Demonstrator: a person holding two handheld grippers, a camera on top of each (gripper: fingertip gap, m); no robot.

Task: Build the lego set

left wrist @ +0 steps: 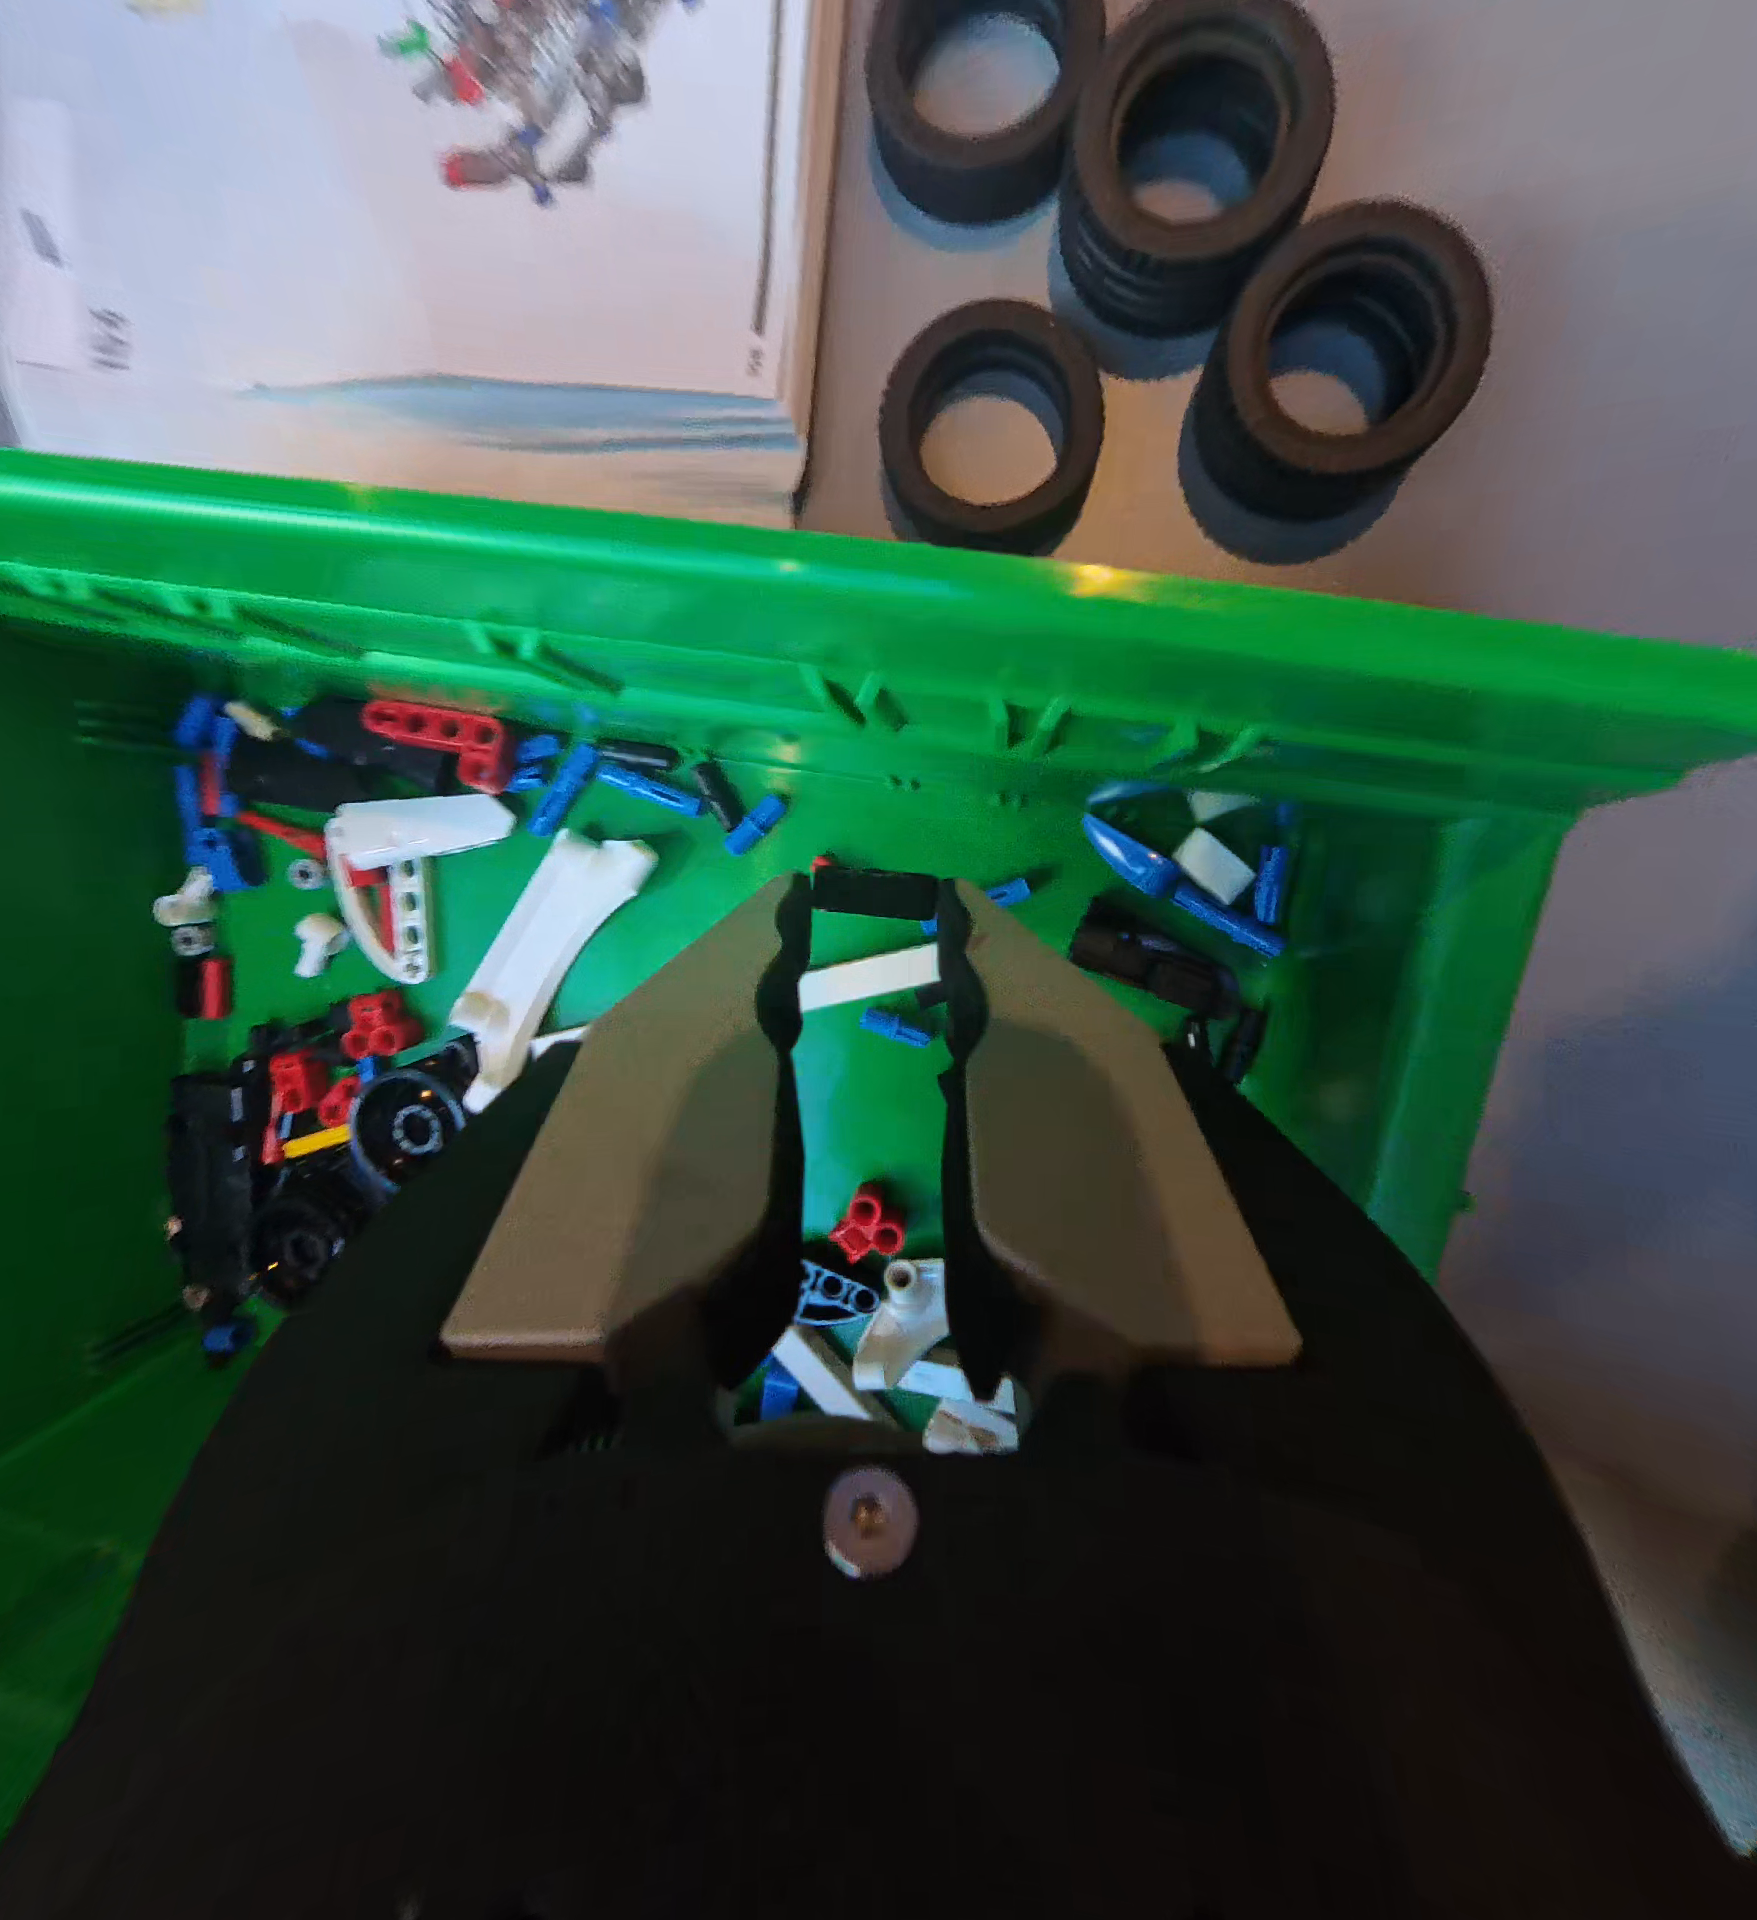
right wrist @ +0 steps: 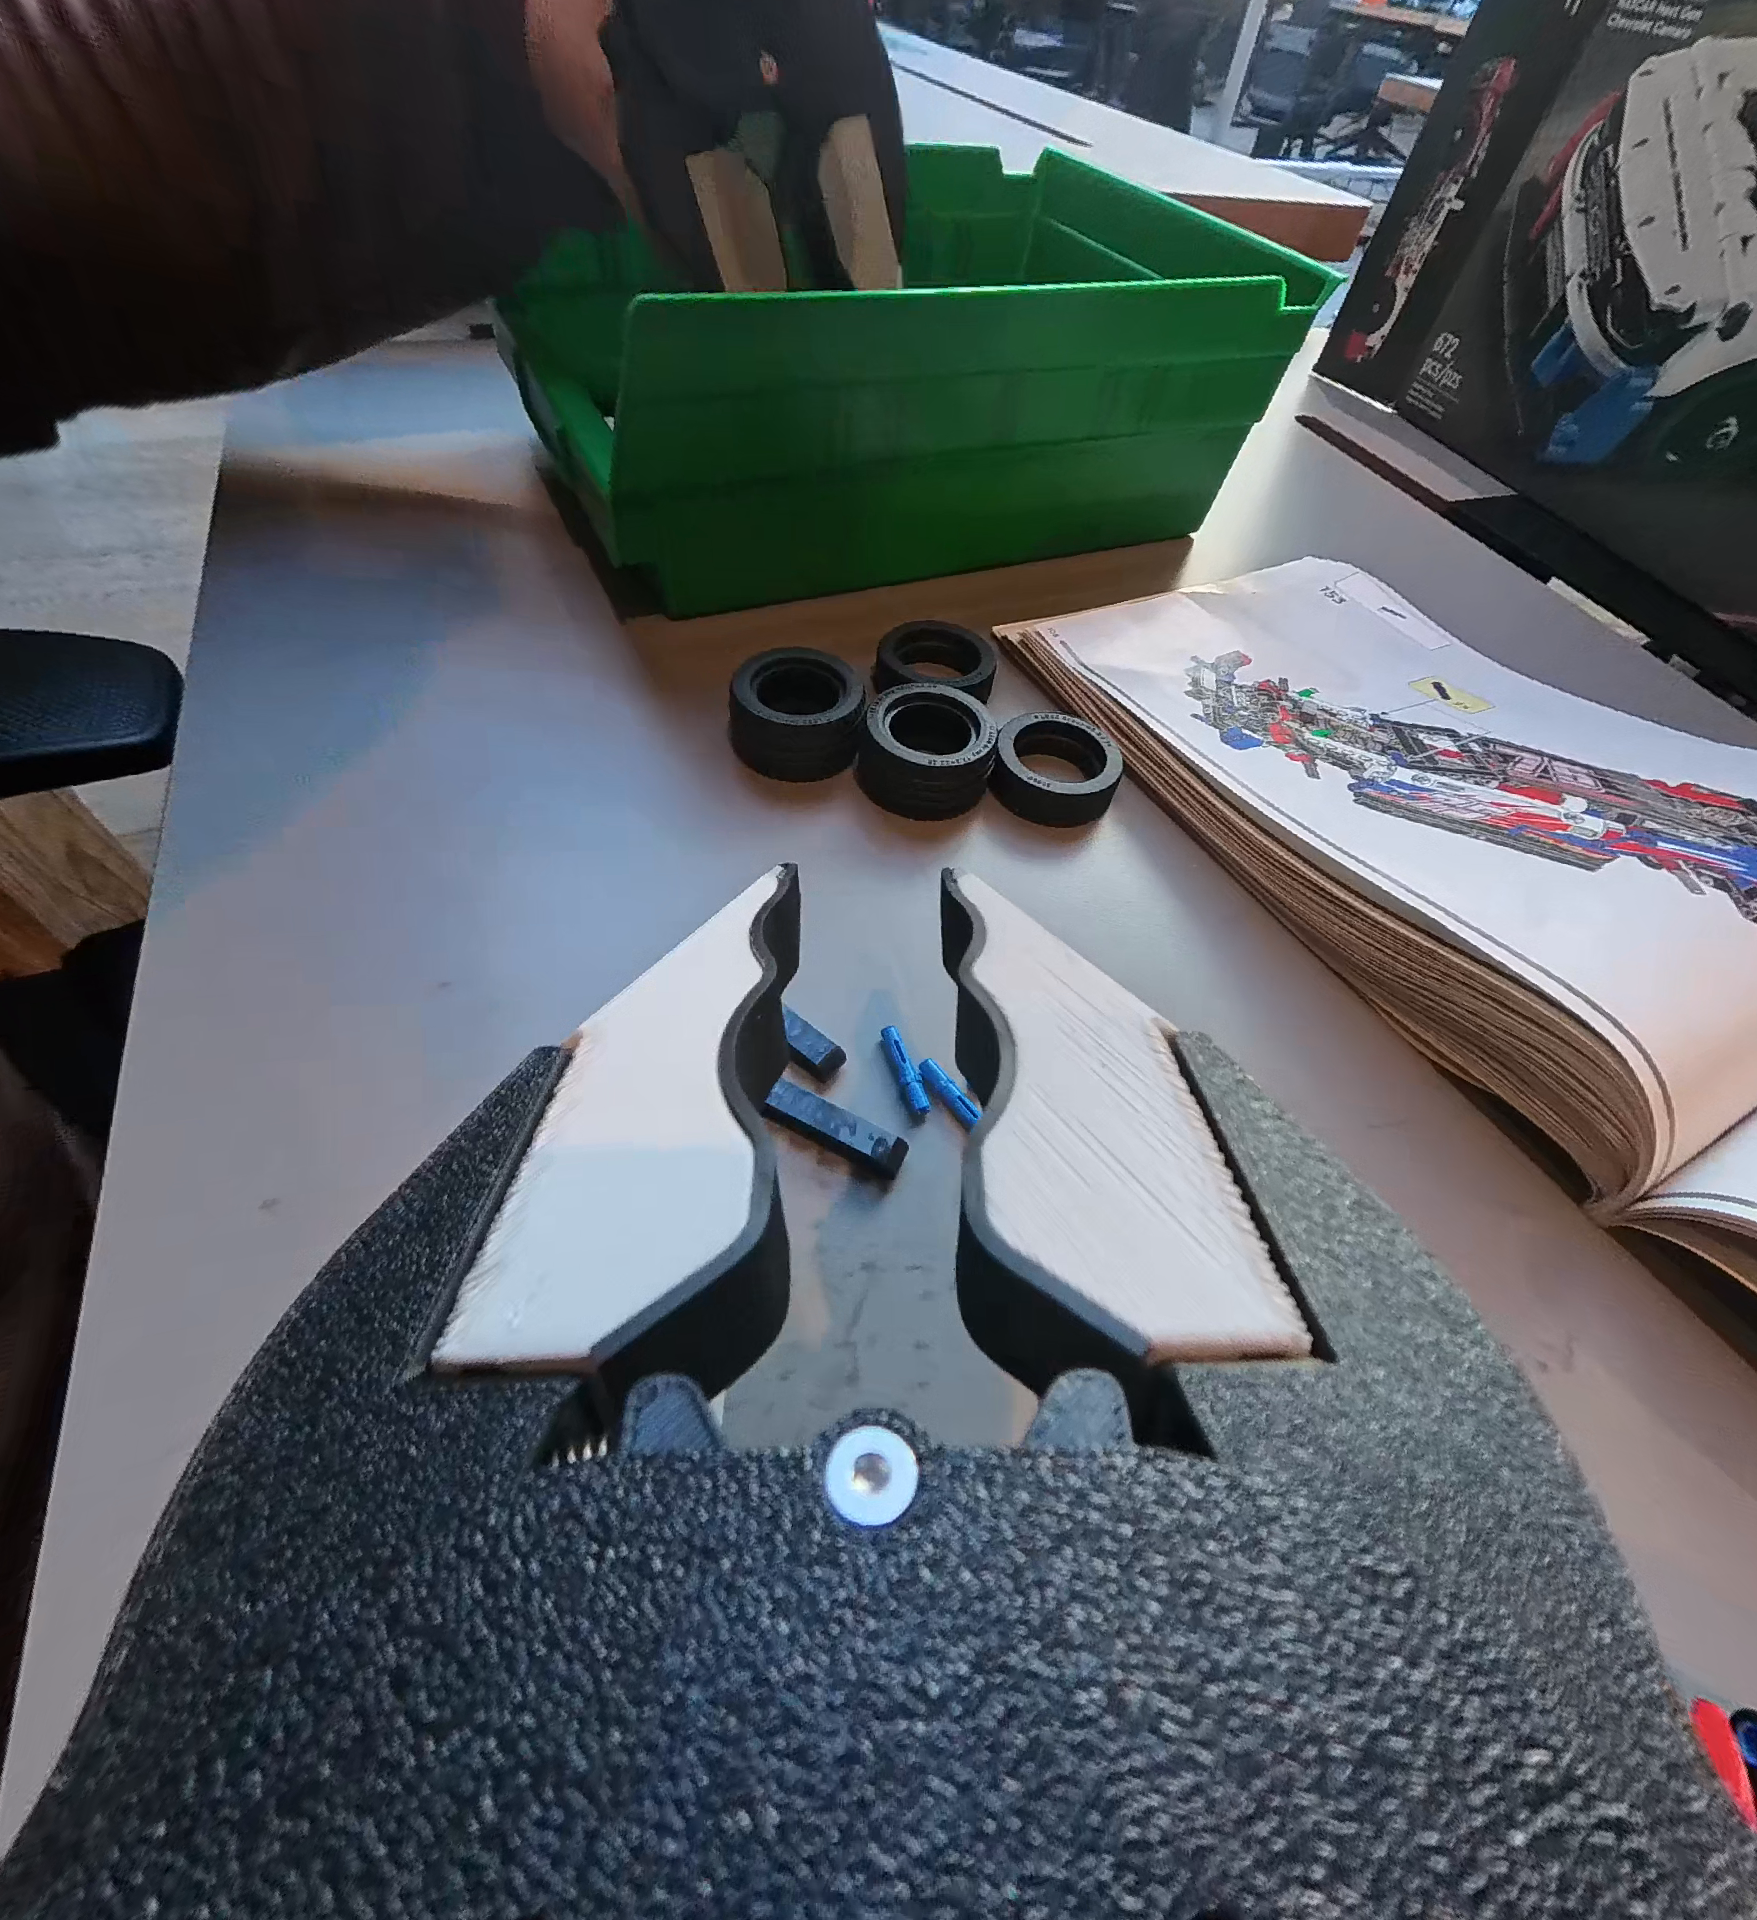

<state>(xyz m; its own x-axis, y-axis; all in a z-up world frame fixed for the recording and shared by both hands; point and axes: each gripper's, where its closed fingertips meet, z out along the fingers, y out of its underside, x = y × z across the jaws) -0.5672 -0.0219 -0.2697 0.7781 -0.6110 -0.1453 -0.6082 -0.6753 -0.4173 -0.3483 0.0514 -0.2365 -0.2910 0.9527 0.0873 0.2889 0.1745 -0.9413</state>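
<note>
A green bin (left wrist: 853,623) holds several loose red, blue, white and black lego parts. My left gripper (left wrist: 876,894) reaches into it and is shut on a short black piece (left wrist: 874,891) that spans between its fingertips, just above the bin floor. The right wrist view shows that gripper (right wrist: 812,281) inside the bin (right wrist: 905,416). My right gripper (right wrist: 870,883) is open and empty, low over the table. Between its fingers on the table lie two blue pins (right wrist: 903,1070) and two dark pieces (right wrist: 838,1127).
Several black tyres (right wrist: 931,738) stand between the bin and my right gripper; they also show in the left wrist view (left wrist: 988,426). An open instruction booklet (right wrist: 1476,883) lies right, with the set's box (right wrist: 1632,260) behind it. A chair armrest (right wrist: 32,707) is at the table's left.
</note>
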